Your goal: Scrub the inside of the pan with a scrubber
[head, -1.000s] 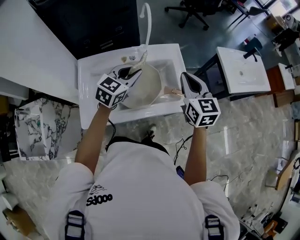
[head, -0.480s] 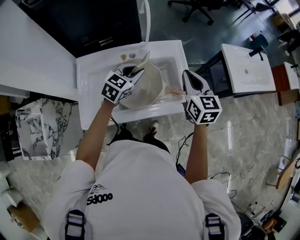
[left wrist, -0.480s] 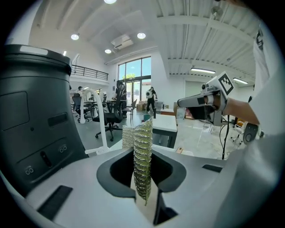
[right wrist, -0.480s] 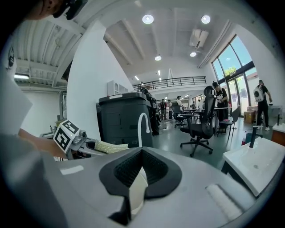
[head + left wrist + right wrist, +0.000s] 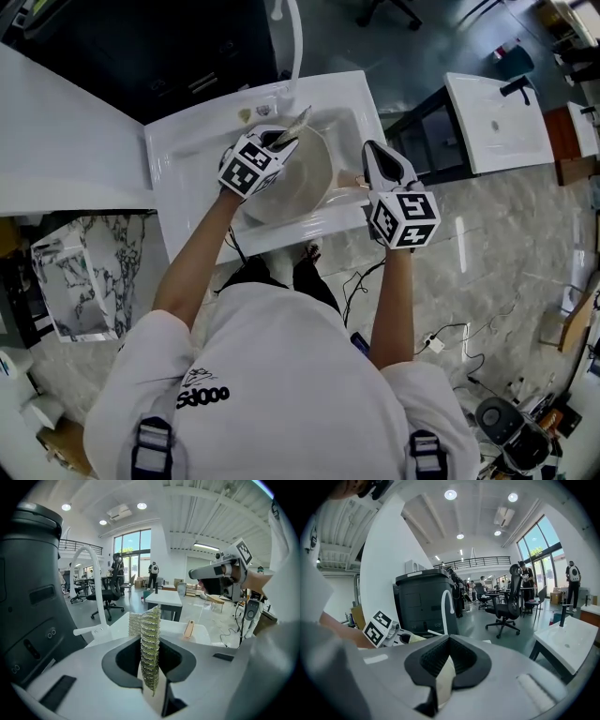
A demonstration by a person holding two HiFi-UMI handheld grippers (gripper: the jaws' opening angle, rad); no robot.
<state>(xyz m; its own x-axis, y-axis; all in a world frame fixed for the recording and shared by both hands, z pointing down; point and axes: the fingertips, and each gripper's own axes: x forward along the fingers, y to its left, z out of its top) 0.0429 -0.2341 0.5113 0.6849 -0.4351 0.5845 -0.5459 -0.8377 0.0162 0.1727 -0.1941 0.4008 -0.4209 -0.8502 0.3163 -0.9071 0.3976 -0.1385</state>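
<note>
Scrubbing looks under way: left tongs point(image 5: 281, 139) pinch the scrubber point(image 5: 298, 117) over the pan point(image 5: 305, 173); right tongs point(image 5: 373, 155), closed empty, should probably steady its handle point(image 5: 349, 180).

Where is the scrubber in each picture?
Head view: top middle, the scrubber pokes from the left claw over the pan.
Left gripper view: scrubber dead centre, pinched upright between the claw's jaws.
Right gripper view: probably the pale bit at left-middle, too small to be sure.
Shared landmark: the white curved faucet, in all three.
</note>
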